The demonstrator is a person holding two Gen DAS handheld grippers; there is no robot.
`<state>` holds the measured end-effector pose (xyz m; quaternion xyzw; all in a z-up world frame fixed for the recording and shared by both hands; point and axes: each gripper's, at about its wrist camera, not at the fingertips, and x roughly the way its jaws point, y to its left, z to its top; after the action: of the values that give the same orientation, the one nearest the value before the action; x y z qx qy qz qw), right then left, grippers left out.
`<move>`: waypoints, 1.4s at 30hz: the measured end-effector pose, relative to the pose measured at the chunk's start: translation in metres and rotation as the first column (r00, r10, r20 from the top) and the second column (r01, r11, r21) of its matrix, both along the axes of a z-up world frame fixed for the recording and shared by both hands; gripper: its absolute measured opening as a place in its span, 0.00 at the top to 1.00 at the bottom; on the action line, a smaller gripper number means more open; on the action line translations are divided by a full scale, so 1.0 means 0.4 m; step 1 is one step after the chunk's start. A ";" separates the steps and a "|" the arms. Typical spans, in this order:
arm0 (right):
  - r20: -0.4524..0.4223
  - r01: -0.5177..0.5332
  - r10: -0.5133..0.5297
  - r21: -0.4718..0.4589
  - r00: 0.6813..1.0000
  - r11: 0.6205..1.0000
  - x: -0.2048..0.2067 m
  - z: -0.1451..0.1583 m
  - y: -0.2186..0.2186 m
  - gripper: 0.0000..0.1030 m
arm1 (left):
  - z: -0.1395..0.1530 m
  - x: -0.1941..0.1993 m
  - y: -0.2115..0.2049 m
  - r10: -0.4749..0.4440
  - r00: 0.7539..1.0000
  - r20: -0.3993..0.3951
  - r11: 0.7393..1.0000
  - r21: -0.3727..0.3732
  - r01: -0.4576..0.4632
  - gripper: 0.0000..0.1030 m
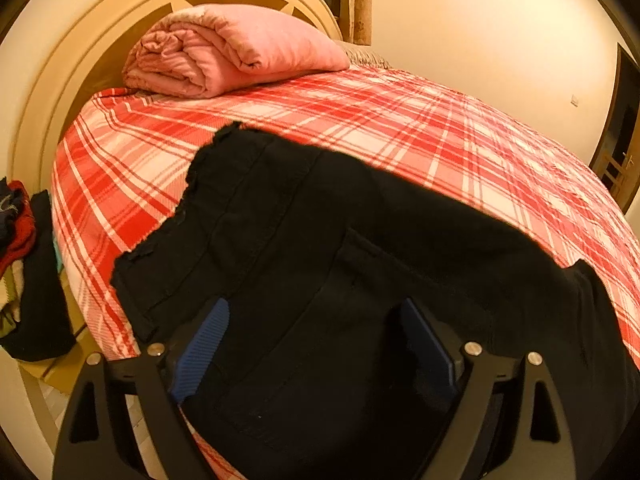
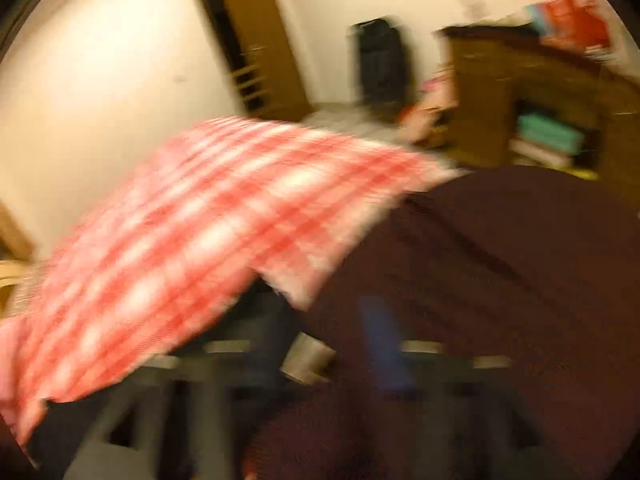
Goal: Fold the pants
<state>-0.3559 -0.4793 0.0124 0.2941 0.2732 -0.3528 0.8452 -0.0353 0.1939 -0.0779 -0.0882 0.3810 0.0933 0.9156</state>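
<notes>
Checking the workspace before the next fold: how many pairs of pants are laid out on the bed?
1: the black pants lie across the plaid bedspread, under the left gripper. More dark clothes sit beside the bed, kind unclear.

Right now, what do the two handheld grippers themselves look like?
The left gripper has a black frame with triangular cut-outs and round silver bolt heads at its joints. Its fingers carry blue pads; the left one is clearly ribbed. The right gripper is badly blurred, but it shows the same dark frame, pale metal fittings and one blue pad. No cables, markings or sleeves show.
</notes>
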 end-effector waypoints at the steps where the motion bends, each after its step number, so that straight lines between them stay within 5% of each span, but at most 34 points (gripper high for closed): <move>1: 0.030 -0.068 0.067 0.042 0.997 0.997 0.032 0.000 -0.025 0.14 | 0.008 -0.001 -0.006 -0.009 1.000 0.003 1.000 -0.009 0.009 0.12; 5: -0.020 -0.234 0.241 0.164 0.970 0.958 0.187 -0.037 -0.113 0.14 | 0.056 -0.020 -0.040 -0.060 0.997 0.048 0.998 -0.021 0.061 0.12; 8: -0.172 -0.228 0.269 0.228 0.948 0.947 0.289 -0.117 -0.151 0.15 | 0.077 -0.028 -0.068 -0.090 0.995 0.053 0.996 -0.002 0.090 0.12; 9: -0.187 -0.231 0.278 0.239 0.942 0.943 0.303 -0.135 -0.153 0.31 | 0.080 -0.029 -0.074 -0.090 0.995 0.051 0.996 0.002 0.090 0.12; 10: -0.183 -0.255 0.306 0.255 0.934 0.933 0.318 -0.152 -0.154 0.70 | 0.080 -0.029 -0.077 -0.087 0.995 0.046 0.996 0.002 0.087 0.12; 11: -0.183 -0.274 0.326 0.263 0.928 0.925 0.322 -0.160 -0.154 0.83 | 0.079 -0.028 -0.078 -0.085 0.996 0.042 0.996 0.002 0.085 0.12; 15: -0.133 -0.332 0.353 0.156 0.926 0.930 0.293 -0.115 -0.130 0.84 | 0.079 -0.025 -0.081 -0.069 0.997 0.024 0.998 0.015 0.068 0.12; 18: 0.091 -0.325 0.320 0.054 0.943 0.944 0.209 -0.042 -0.134 0.86 | 0.089 -0.026 -0.087 -0.061 0.998 0.033 0.998 0.016 0.060 0.12; 20: 0.155 -0.258 0.254 0.012 0.955 0.966 0.168 -0.033 -0.151 0.86 | 0.098 -0.027 -0.096 -0.064 0.997 0.046 0.998 0.011 0.064 0.12; 26: 0.106 -0.197 0.187 0.093 0.977 0.976 0.132 -0.111 -0.204 0.86 | 0.113 -0.035 -0.128 -0.102 0.993 0.066 0.995 0.013 0.102 0.12; 27: 0.128 -0.226 0.209 0.138 0.970 0.964 0.126 -0.115 -0.201 0.81 | 0.116 -0.037 -0.133 -0.114 0.991 0.072 0.993 0.019 0.113 0.12; 30: 0.102 -0.264 0.249 0.177 0.963 0.948 0.126 -0.112 -0.186 0.32 | 0.123 -0.037 -0.150 -0.142 0.987 0.080 0.990 0.038 0.139 0.12; 31: 0.082 -0.272 0.262 0.152 0.961 0.950 0.131 -0.108 -0.177 0.29 | 0.124 -0.035 -0.161 -0.166 0.983 0.080 0.986 0.033 0.164 0.12; 36: -0.140 -0.337 0.348 0.091 0.927 0.937 0.208 -0.127 -0.149 0.29 | 0.131 -0.043 -0.253 -0.313 0.946 0.082 0.948 0.085 0.306 0.12; 38: -0.213 -0.377 0.385 0.077 0.898 0.923 0.237 -0.145 -0.126 0.42 | 0.133 -0.043 -0.294 -0.376 0.924 0.073 0.924 0.110 0.367 0.12; 39: -0.260 -0.403 0.410 0.082 0.874 0.911 0.253 -0.160 -0.113 0.68 | 0.133 -0.043 -0.322 -0.413 0.908 0.065 0.907 0.117 0.404 0.12; 42: -0.350 -0.431 0.408 0.012 0.843 0.902 0.268 -0.180 -0.079 0.80 | 0.133 -0.045 -0.389 -0.496 0.867 0.052 0.866 0.101 0.490 0.12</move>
<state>-0.2486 -0.5108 -0.0596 0.1327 0.4623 -0.2142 0.8501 -0.0532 0.0381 -0.0249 0.0471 0.3515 -0.1311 0.9258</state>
